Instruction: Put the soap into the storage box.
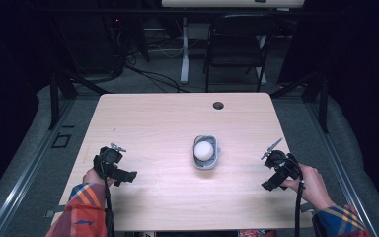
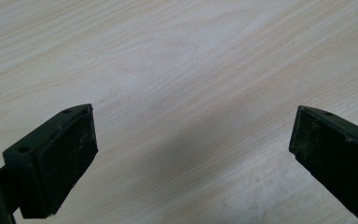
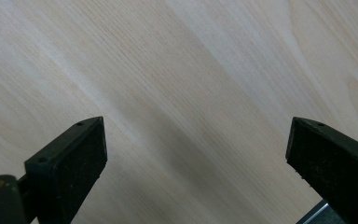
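A white egg-shaped ball [image 1: 204, 149] sits in a small grey holder [image 1: 208, 163] at the middle of the light wooden table [image 1: 163, 118]. My left gripper [image 1: 112, 166] hovers low over the table's front left, well apart from the holder. In the left gripper view its jaws [image 2: 193, 126] stand wide apart over bare wood with nothing between them. My right gripper [image 1: 278, 171] is at the front right, near the table's right edge. Its jaws [image 3: 196, 135] are likewise wide apart over bare wood, holding nothing.
A dark round cable hole [image 1: 218, 105] lies near the table's far edge. Behind the table stand a black folding chair [image 1: 237, 44] and a white desk leg [image 1: 184, 49], with cables on the floor. A grey edge [image 3: 318, 213] shows at the bottom right of the right gripper view.
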